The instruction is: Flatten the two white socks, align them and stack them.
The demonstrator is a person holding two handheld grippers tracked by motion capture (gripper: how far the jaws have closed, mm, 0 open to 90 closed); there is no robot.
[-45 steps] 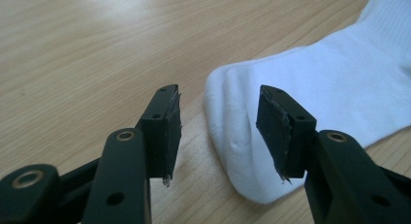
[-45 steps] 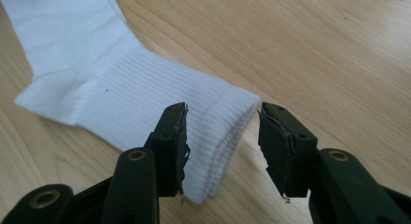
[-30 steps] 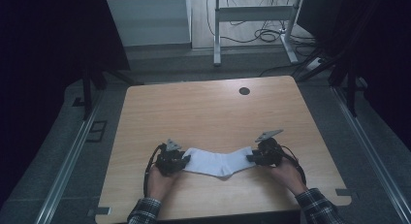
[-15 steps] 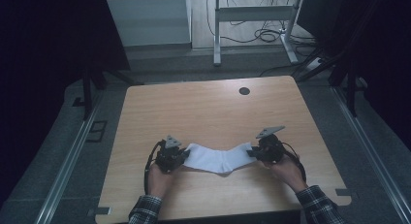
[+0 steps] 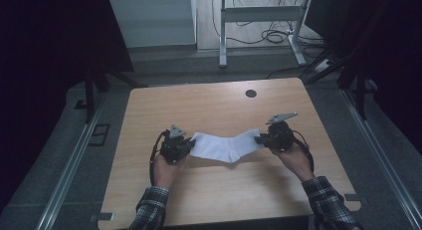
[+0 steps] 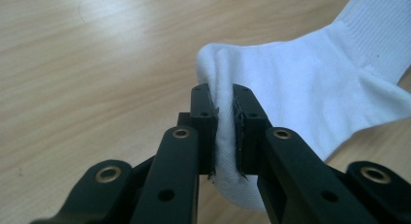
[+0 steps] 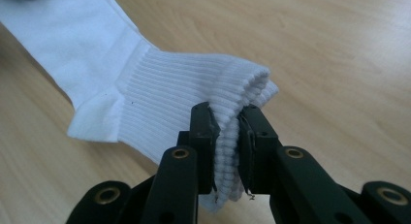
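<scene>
While both pairs of tongs are clamped on the white ribbed cotton sock, it hangs stretched between them just above the near half of the pale wooden table, its middle sagging a little toward the board. The left gripper pinches the smooth toe end, with a fold of fabric bunched between its black pads. The right gripper pinches the ribbed cuff, both layers of the opening squeezed together in its jaws. From the high view the left gripper and the right gripper face each other across the sock, each held in a hand that comes in from a checked sleeve.

The step in hand looks like lifting and drawing the sock out straight, perhaps ahead of laying it flat or folding it. To do it well, both hands should keep level with each other, so the heel bend does not twist. The pull should be gentle and even: enough to take out the sag, not so much that the knit slips from the toe-end pinch, which holds only a narrow fold. The cuff grip looks deeper and safer. If the sock is to be set down, lowering both ends together would keep it flat and free of wrinkles.
</scene>
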